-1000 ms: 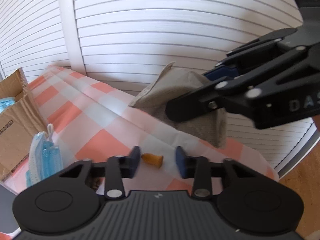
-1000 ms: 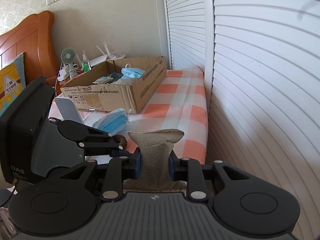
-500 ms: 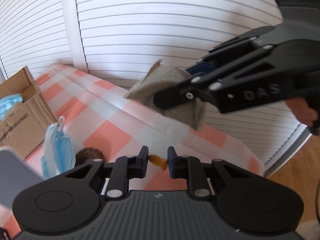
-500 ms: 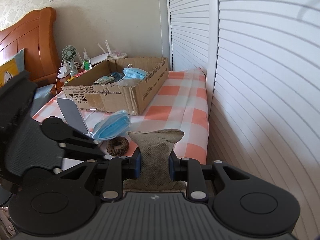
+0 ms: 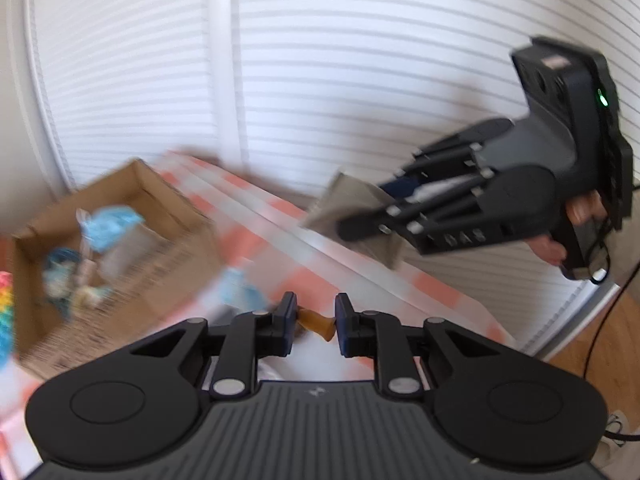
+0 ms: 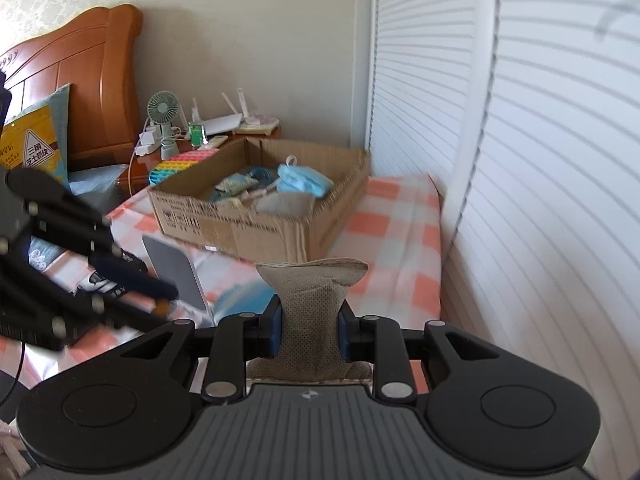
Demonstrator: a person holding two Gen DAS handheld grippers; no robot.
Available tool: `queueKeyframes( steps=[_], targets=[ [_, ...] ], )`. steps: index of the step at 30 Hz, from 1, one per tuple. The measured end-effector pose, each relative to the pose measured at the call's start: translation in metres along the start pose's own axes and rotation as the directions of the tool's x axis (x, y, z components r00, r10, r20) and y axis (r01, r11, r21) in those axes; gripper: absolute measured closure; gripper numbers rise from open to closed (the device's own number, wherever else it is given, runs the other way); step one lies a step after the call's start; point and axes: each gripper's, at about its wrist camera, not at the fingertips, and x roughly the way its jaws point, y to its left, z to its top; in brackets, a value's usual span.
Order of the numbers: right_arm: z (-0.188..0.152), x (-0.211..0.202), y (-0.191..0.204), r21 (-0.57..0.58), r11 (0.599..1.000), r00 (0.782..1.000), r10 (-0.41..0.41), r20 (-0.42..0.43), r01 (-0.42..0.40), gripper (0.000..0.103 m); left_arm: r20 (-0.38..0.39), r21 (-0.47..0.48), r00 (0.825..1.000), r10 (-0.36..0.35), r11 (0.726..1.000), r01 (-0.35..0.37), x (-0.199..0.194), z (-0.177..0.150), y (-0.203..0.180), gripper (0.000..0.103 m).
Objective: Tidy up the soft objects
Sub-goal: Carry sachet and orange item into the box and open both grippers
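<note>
My right gripper [image 6: 310,330] is shut on a grey-brown mesh pouch [image 6: 310,300] and holds it above the checked table; the pouch also shows in the left wrist view [image 5: 352,210], pinched by the right gripper [image 5: 360,220]. My left gripper [image 5: 316,324] is shut on a small orange rubbery piece [image 5: 318,320] and holds it in the air; it shows in the right wrist view [image 6: 160,306]. An open cardboard box [image 6: 260,200] holds blue masks [image 6: 304,180] and other soft items; it shows blurred in the left wrist view [image 5: 112,240].
A blue mask pile [image 5: 240,290] lies on the orange-and-white checked cloth [image 6: 400,240] near the box. A white slatted shutter wall [image 6: 520,160] runs along the table's right side. A grey phone stand [image 6: 176,276] stands left. A bedside table with a fan [image 6: 162,124] is behind.
My left gripper has lifted the orange piece and swung left toward the box. My right gripper has risen with the pouch, so the box interior is in view.
</note>
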Motion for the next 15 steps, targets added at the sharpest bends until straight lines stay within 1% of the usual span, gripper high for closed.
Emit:
queueKeyframes(
  steps=[4, 7, 10, 12, 15],
  targets=[
    [0.022, 0.009, 0.009, -0.035, 0.999, 1.0, 0.004, 0.01, -0.004, 0.073, 0.028, -0.018, 0.995, 0.092, 0.996, -0.091, -0.007, 0.014, 0.035, 0.084],
    [0.04, 0.019, 0.014, -0.056, 0.998, 1.0, 0.013, 0.015, -0.012, 0.073, 0.025, -0.045, 0.988, 0.154, 0.987, -0.153, -0.003, 0.025, 0.067, 0.084],
    [0.059, 0.032, 0.019, -0.079, 0.997, 1.0, 0.022, 0.022, -0.02, 0.073, 0.007, -0.072, 0.977, 0.213, 0.975, -0.212, 0.009, 0.035, 0.103, 0.084],
    [0.07, 0.041, 0.023, -0.092, 0.995, 0.999, 0.028, 0.025, -0.026, 0.073, -0.003, -0.087, 0.966, 0.257, 0.963, -0.257, 0.019, 0.042, 0.126, 0.084],
    [0.085, 0.056, 0.027, -0.102, 0.994, 0.999, 0.036, 0.026, -0.033, 0.073, -0.004, -0.133, 0.956, 0.295, 0.947, -0.293, 0.036, 0.052, 0.159, 0.083]
  ],
)
